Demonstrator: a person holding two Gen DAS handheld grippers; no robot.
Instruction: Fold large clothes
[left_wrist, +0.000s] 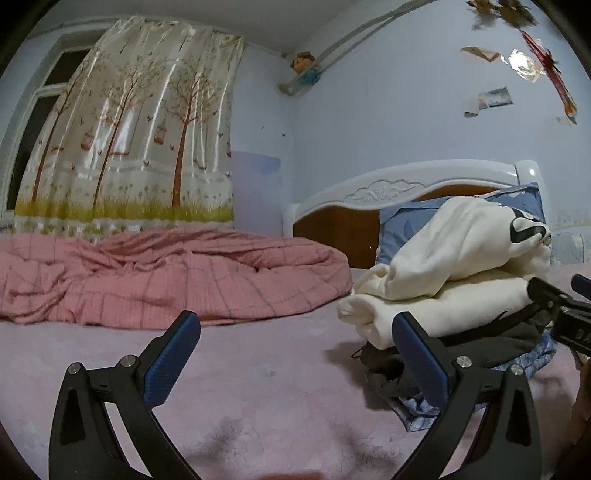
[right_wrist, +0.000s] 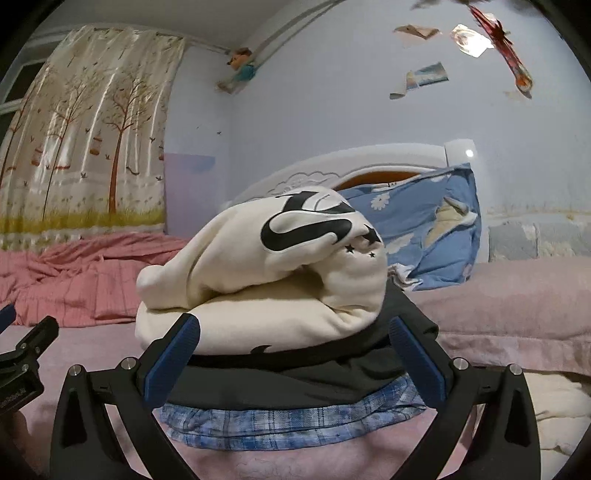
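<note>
A stack of folded clothes lies on the pink bed. On top is a cream sweatshirt (right_wrist: 258, 273) with a black print, bunched and loosely folded. Under it lie a black garment (right_wrist: 280, 380) and a blue plaid one (right_wrist: 280, 421). My right gripper (right_wrist: 295, 358) stands open just in front of the stack, its blue pads on either side of the black layer, holding nothing. My left gripper (left_wrist: 295, 354) is open over the bare bedsheet, to the left of the cream sweatshirt (left_wrist: 454, 266). The right gripper's body (left_wrist: 561, 314) shows at the left wrist view's right edge.
A rumpled pink checked quilt (left_wrist: 155, 277) fills the bed's left side. A blue flowered pillow (right_wrist: 424, 236) leans on the white headboard (left_wrist: 406, 184) behind the stack. A tree-print curtain (left_wrist: 140, 133) hangs at the far left. Pale pink sheet (left_wrist: 258, 387) stretches before the left gripper.
</note>
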